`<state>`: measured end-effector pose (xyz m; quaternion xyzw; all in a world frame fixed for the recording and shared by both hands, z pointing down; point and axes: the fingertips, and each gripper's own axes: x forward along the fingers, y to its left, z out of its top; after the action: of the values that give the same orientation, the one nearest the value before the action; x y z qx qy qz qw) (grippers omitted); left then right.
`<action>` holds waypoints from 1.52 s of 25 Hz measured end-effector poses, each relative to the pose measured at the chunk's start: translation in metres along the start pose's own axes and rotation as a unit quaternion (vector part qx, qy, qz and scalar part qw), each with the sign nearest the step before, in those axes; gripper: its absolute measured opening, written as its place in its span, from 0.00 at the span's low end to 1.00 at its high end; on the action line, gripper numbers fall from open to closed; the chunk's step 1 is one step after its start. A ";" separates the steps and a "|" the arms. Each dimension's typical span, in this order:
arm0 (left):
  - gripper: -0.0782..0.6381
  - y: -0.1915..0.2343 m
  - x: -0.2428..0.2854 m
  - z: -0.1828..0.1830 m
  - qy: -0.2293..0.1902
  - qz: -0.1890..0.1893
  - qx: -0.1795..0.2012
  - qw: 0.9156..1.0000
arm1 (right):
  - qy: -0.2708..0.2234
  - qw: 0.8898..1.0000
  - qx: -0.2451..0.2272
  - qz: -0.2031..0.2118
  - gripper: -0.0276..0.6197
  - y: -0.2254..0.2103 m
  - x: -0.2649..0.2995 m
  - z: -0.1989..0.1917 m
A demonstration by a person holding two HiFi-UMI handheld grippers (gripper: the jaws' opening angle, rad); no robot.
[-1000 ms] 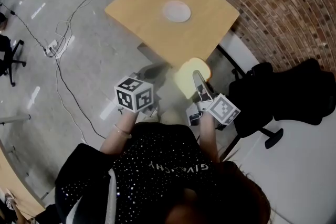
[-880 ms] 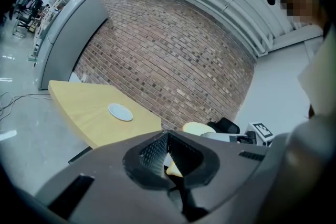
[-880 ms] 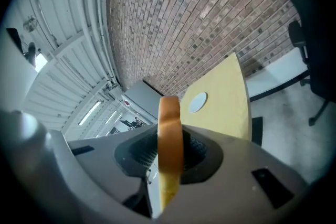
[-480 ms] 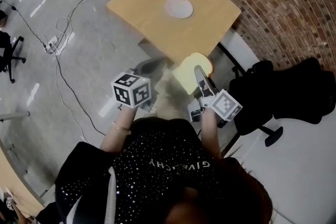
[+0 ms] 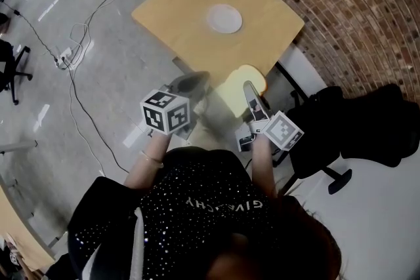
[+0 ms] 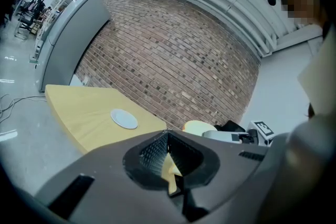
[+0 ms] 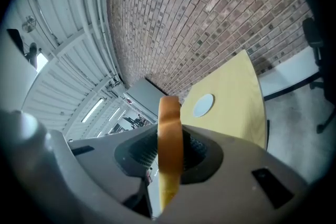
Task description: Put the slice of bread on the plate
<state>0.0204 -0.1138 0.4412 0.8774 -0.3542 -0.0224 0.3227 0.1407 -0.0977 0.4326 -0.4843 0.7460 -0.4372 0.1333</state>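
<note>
**Bread in right gripper, short of table**

Gripping bread (image 5: 240, 90) in right gripper (image 5: 250, 96), jaws clamped on its two flat faces. In right gripper view, bread (image 7: 170, 149) edge-on and upright between the jaws, crust on top. Hanging in the air over the near edge of table (image 5: 190, 42), close to its near right corner, not touching the top.

Nothing in left gripper (image 5: 189, 84). In left gripper view, jaws pressed together at the tips and empty. Level with right gripper, just left of bread, off the table's near edge.

Plate (image 5: 223, 18) around the middle of the tabletop, bare, well apart from bread. Same plate (image 6: 124, 118) ahead of both grippers in their own views, past the near edge.

Brick wall (image 5: 367, 3) along the table's right edge. Black chair (image 5: 328, 115) on the floor right of right gripper. Cables (image 5: 79, 49) on the floor off the table's left edge.
</note>
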 end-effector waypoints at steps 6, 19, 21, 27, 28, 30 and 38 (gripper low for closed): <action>0.12 0.032 0.040 0.029 0.007 0.004 -0.001 1.000 | 0.006 1.000 0.005 0.002 0.19 -0.013 0.048 0.032; 0.12 0.099 0.139 0.079 0.022 0.019 -0.025 0.999 | 0.024 1.000 0.011 -0.010 0.19 -0.053 0.143 0.108; 0.12 0.107 0.155 0.082 0.029 0.018 -0.029 0.999 | 0.024 0.999 0.016 -0.019 0.19 -0.066 0.152 0.117; 0.12 0.133 0.196 0.089 0.059 0.024 -0.029 0.998 | 0.031 0.998 0.037 -0.034 0.19 -0.098 0.184 0.138; 0.12 0.138 0.203 0.089 0.063 0.026 -0.028 0.997 | 0.037 0.998 0.041 -0.032 0.19 -0.104 0.191 0.140; 0.12 0.149 0.215 0.088 0.070 0.028 -0.025 0.997 | 0.053 0.997 0.047 -0.032 0.19 -0.116 0.205 0.141; 0.12 0.197 0.242 0.083 0.099 0.036 -0.021 0.994 | 0.128 0.990 0.034 -0.039 0.19 -0.138 0.266 0.131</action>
<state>0.0596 -0.4196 0.5361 0.8552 -0.3512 0.0688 0.3749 0.1740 -0.4096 0.5244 -0.4483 0.7224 -0.5253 0.0357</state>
